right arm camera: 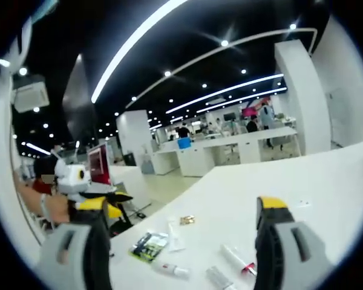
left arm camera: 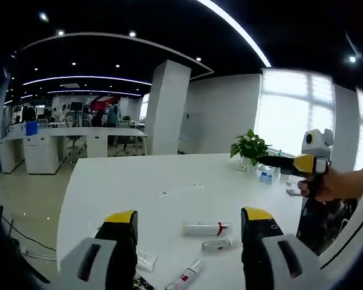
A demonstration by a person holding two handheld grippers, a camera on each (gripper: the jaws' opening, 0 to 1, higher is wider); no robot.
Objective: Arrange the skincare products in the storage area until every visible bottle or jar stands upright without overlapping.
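Several skincare products lie flat on the white table (left arm camera: 139, 181). In the left gripper view these are a white tube with a red band (left arm camera: 206, 228), a small clear bottle (left arm camera: 218, 244), a slim tube (left arm camera: 184, 278) and a white sachet (left arm camera: 146, 260). My left gripper (left arm camera: 189, 215) hovers open above them, holding nothing. My right gripper (left arm camera: 284, 161) enters from the right, held by a hand (left arm camera: 330, 184). In the right gripper view, my right gripper (right arm camera: 184, 208) is open over a red-capped tube (right arm camera: 237, 260), a small bottle (right arm camera: 215, 277), a white tube (right arm camera: 174, 235) and another tube (right arm camera: 169, 269).
A green-and-black packet (right arm camera: 148, 244) and a small gold item (right arm camera: 186, 220) lie near the products. A potted plant (left arm camera: 249, 147) and small boxes (left arm camera: 266, 175) stand at the table's far right. Office desks (left arm camera: 78, 142) and a white pillar (left arm camera: 166, 109) stand behind.
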